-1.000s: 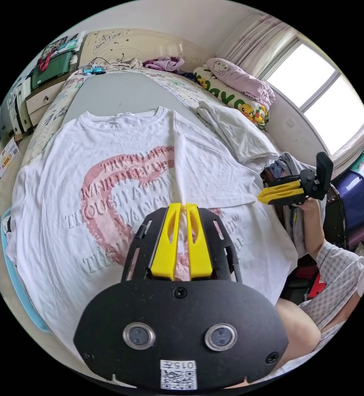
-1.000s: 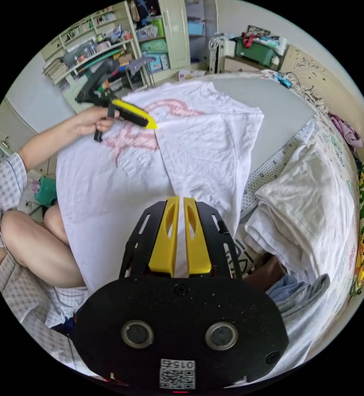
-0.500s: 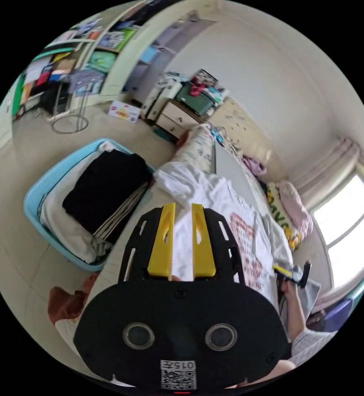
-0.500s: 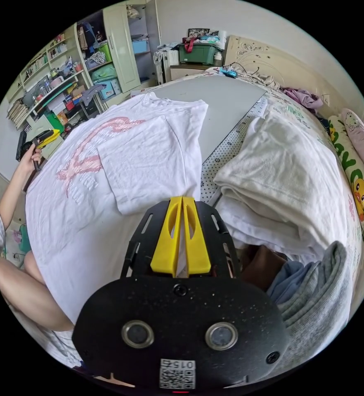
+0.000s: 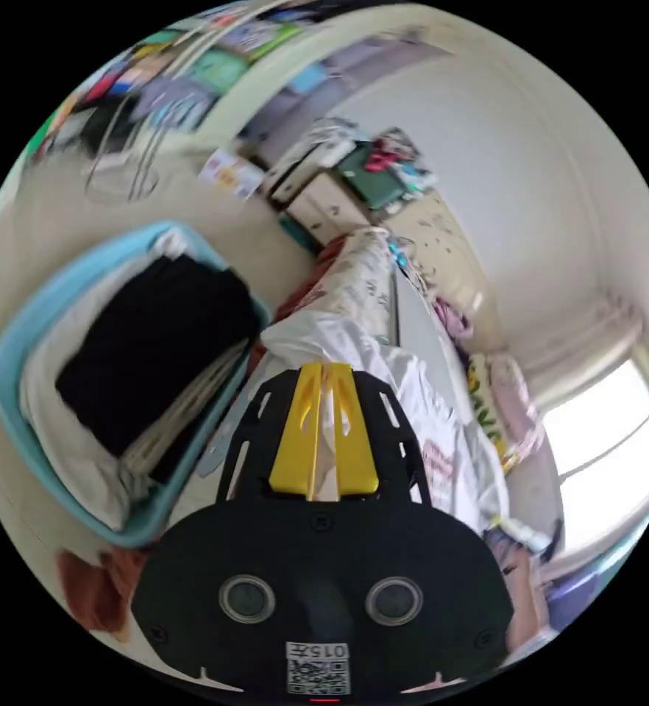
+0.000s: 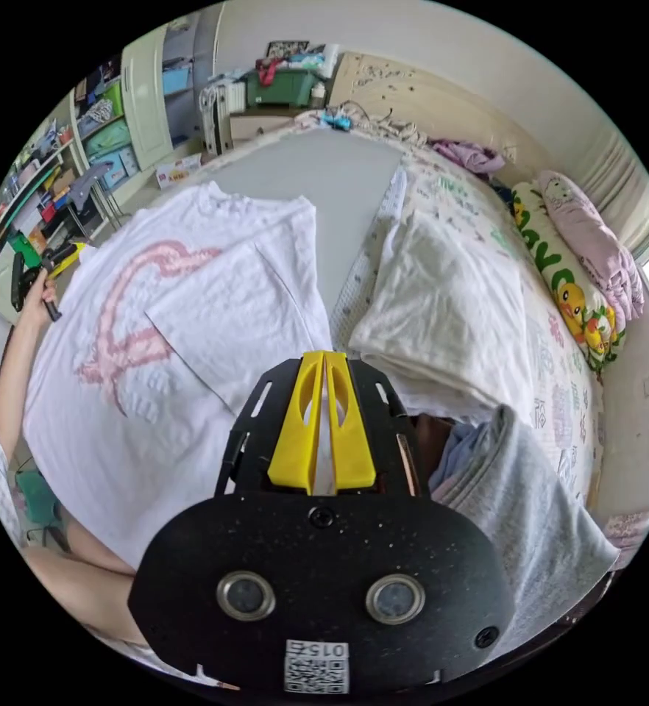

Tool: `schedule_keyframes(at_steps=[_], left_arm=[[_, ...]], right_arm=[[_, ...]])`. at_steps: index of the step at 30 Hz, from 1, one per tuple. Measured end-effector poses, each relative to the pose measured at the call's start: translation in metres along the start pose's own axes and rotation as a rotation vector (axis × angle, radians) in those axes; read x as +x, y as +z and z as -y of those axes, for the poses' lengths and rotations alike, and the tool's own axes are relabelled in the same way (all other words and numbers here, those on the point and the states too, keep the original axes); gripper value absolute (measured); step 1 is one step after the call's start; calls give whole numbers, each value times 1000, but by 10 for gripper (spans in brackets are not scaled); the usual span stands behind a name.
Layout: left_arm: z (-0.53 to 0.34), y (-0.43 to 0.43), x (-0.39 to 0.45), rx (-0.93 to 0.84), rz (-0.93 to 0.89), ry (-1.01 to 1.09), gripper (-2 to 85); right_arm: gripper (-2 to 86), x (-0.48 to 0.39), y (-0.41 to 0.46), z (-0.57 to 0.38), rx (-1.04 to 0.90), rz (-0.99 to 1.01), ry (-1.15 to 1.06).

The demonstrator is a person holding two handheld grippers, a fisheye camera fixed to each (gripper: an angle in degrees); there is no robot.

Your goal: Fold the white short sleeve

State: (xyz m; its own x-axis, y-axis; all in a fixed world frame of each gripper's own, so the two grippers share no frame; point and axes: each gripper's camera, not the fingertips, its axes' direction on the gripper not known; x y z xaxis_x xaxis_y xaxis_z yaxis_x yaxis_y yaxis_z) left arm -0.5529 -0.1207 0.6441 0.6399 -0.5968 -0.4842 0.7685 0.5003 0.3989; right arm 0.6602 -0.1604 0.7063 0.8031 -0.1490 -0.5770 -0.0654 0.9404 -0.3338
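On the bed lies one shirt [image 6: 185, 346]; your two tools, left [image 5: 323, 368] and right [image 6: 323, 358], are each closed, the left pinching shirt cloth

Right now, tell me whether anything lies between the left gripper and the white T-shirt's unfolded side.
Nothing visible does. The left gripper is at the far edge of the white T-shirt, beside its unfolded half. The cream folded pile lies off to the shirt's other side, clear of it.

blue laundry basket [image 5: 15, 346] on the floor holds folded black and white clothes; on the bed, a folded white cloth [image 6: 449, 309] beside a grey garment [image 6: 530, 515].
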Motion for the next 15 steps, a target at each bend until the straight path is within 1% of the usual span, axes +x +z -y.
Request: schedule_keyframes(at_steps=[1,2,3,4,5,6,7,8,9,10,11,15], left_arm=[[-10,-7,49,27,35,181,10],[-29,-14,100,47,30,386,9],[-43,-16,126,50,20,490,9],[-77,-15,176,20,-6,711,10],[-116,-3,220,-67,2,924,11],[-136,6,238,-124,31,1011,11],[-177,28,263,-201,120,1143,12],[-216,49,277,-235,220,1260,12],[-233,58,281,-249,267,1308,13],[-259,56,292,-156,340,1371,13],[-279,58,302,-129,395,1422,13],[-317,62,319,-46,461,1494,14]], right_arm=[[-6,-8,-15,6,53,8,2],[-5,-17,-28,13,108,28,8],[-4,-22,-34,17,133,43,6],[-2,-34,-42,26,172,82,-10],[0,-49,-47,38,186,126,-36],[1,-57,-48,45,184,147,-47],[6,-73,-48,60,176,187,-66],[12,-90,-45,74,163,226,-86],[17,-100,-43,81,156,245,-97],[31,-119,-39,95,146,279,-125],[51,-140,-32,107,136,305,-160],[114,-195,-2,147,77,291,-228]])
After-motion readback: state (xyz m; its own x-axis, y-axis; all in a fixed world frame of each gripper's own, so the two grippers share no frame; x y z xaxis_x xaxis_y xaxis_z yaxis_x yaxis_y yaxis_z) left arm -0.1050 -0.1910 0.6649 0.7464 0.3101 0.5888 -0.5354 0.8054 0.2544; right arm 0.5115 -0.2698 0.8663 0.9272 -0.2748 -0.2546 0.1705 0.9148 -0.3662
